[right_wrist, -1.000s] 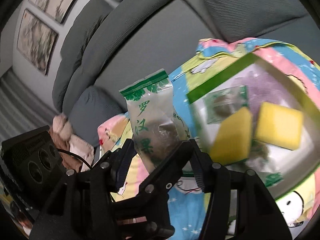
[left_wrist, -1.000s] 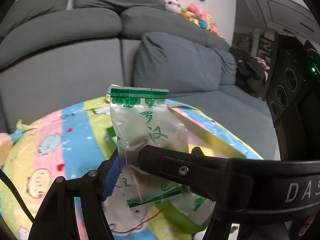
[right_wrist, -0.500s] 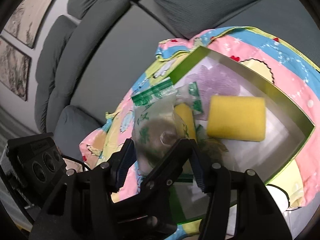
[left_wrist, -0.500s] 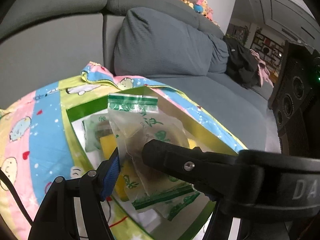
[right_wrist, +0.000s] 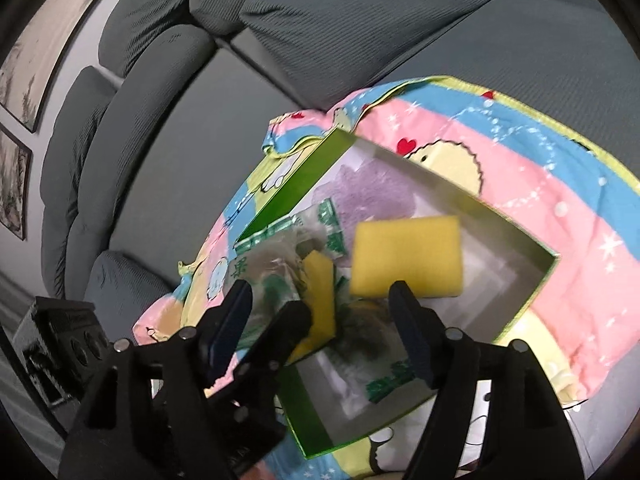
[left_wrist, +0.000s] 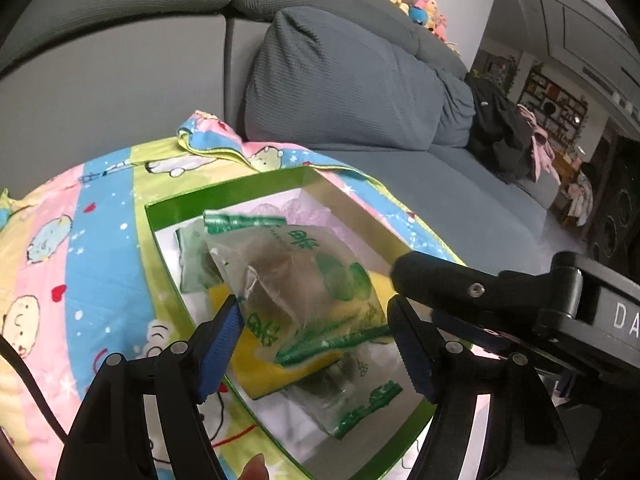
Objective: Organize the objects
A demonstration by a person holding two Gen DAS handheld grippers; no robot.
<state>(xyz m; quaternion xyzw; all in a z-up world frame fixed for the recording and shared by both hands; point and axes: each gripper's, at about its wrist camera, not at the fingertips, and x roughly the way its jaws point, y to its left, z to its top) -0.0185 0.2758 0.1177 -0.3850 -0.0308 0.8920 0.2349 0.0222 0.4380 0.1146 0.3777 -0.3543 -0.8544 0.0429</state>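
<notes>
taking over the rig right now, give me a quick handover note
Left claw: jaws have just been opening, clear packet loose between them, over the green box.
Right claw: jaws have just been opening, same packet partly between them, not pressed.
Done: yellow sponges and other packets lie in the box.
Left: probably let this packet settle inside, then pull both claws clear.

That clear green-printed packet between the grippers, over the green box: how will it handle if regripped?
The packet looks crinkly and glossy, so probably floppy and slippery. A dark lump inside likely shifts its weight. Both grippers' jaws have just been opening around it.
</notes>
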